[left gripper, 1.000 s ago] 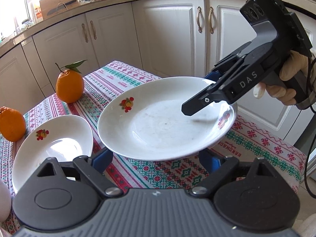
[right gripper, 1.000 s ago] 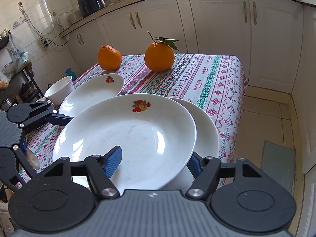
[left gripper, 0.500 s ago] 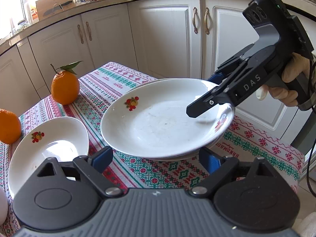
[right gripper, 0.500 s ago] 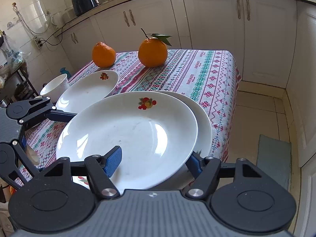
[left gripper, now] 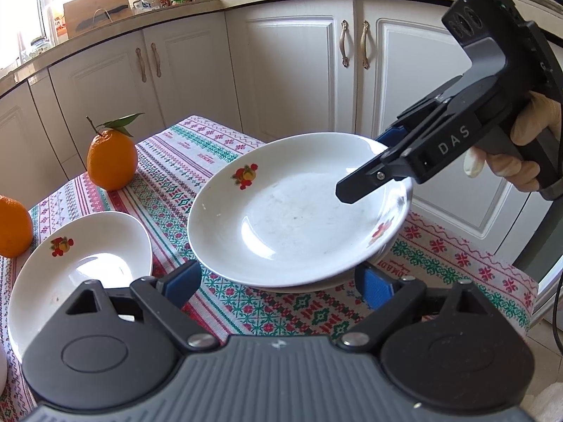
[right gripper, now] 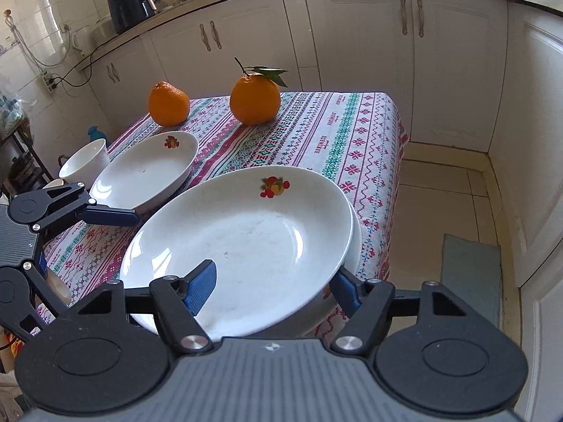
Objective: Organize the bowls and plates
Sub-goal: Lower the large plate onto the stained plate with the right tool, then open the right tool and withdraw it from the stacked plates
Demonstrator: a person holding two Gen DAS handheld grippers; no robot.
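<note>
A white plate with fruit print (left gripper: 292, 211) (right gripper: 246, 239) now rests on a second white plate (right gripper: 356, 242) whose rim shows under it (left gripper: 299, 286). My right gripper (right gripper: 271, 288) (left gripper: 366, 176) stands wide open, one finger over the top plate's rim and one under it, not squeezing. My left gripper (left gripper: 278, 281) (right gripper: 105, 216) is open and empty, just short of the stack's near edge. A third fruit-print plate (left gripper: 70, 267) (right gripper: 147, 168) lies apart to the left. A small white bowl (right gripper: 84, 163) stands beyond it.
Two oranges (left gripper: 112, 160) (left gripper: 12, 227) (right gripper: 255, 98) (right gripper: 168, 103) sit on the patterned tablecloth (left gripper: 246, 309). The stack is near the table's edge, with tiled floor and a mat (right gripper: 468, 274) beyond. White cabinets (left gripper: 292, 63) surround the table.
The top plate came down from a tilted, raised position onto the lower plate. My right gripper lowered with it. My left gripper drew slightly back.
</note>
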